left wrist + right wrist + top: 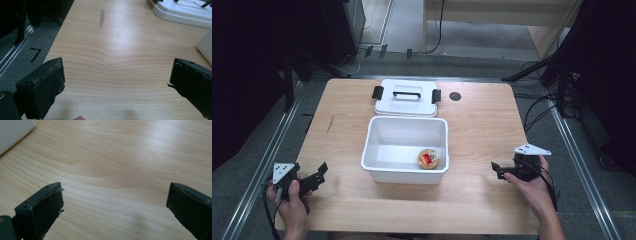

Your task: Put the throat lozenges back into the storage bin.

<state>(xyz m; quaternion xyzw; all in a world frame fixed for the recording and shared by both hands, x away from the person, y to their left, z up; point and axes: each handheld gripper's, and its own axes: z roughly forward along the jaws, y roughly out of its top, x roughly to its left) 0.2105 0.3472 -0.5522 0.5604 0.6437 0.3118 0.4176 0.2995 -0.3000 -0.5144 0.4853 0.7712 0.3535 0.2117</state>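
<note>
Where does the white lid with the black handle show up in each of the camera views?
High view: the white lid lies at the table's far middle, just behind the open white bin.
Left gripper view: the lid's rim sits in the top right corner.
Right gripper view: the lid is not in this picture.
Shared landmark: the white bin, whose wall also shows at the right edge of the left gripper view and the top left corner of the right gripper view.

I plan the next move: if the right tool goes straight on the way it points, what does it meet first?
Probably the white box: the right tool points left toward its side wall, with bare table between. Depth is unclear.
</note>
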